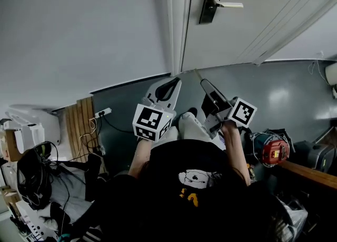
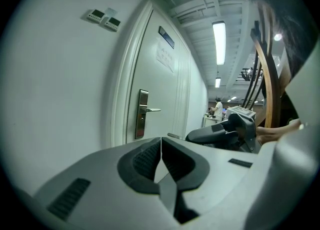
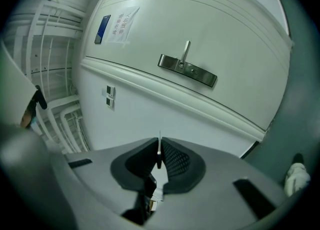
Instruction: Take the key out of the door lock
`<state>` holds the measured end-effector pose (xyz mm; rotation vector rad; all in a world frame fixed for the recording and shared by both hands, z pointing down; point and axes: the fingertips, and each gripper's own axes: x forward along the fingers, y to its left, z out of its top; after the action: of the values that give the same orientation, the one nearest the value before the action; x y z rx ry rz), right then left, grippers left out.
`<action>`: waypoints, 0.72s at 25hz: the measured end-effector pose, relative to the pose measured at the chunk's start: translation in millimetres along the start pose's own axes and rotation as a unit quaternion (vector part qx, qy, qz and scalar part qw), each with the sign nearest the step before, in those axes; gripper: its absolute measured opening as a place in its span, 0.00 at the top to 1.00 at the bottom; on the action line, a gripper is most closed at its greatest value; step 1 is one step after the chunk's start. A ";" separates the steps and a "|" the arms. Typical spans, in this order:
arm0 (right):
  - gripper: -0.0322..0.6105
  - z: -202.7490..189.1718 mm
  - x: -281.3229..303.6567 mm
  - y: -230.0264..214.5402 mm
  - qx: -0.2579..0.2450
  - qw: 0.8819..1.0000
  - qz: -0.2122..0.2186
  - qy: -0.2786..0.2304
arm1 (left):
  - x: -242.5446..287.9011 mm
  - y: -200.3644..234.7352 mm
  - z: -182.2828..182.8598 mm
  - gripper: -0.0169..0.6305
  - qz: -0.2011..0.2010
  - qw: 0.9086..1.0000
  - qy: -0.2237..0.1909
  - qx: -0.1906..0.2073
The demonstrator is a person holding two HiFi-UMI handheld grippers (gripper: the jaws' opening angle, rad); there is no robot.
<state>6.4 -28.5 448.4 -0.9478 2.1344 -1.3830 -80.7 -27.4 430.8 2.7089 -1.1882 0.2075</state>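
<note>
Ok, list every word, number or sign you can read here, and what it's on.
Nothing reads clearly.
Paper notice on the door: lines of print, too blurred.
Blue plate beside it: too small.
Yellow shirt print: partly hidden, unreadable.
Marker cubes: square patterns only, no words.

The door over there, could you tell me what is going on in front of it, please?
A person stands back from the door, a gripper in each hand. The right gripper is shut on what looks like the key, a thin blade already out of the lock plate. The left gripper is shut and empty.
</note>
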 end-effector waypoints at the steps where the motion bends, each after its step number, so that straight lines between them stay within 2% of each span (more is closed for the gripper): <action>1: 0.92 0.1 -0.9 -0.3 -0.002 1.000 -0.001 0.001 | 0.5 -0.7 0.3 0.96 -0.001 1.000 0.000 0.000; 13: 0.92 3.2 1.3 0.1 -0.006 1.000 0.000 0.002 | 6.5 1.2 3.6 0.96 -0.004 1.000 -0.006 -0.001; 18: 0.92 4.8 -14.3 -2.1 -0.011 1.000 0.003 -0.001 | 10.0 -14.9 2.0 0.96 -0.009 1.000 -0.010 0.006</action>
<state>19.9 -21.6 448.1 -0.9494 2.1533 -1.3574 -62.9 -25.0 429.3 2.7368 -1.1721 0.1860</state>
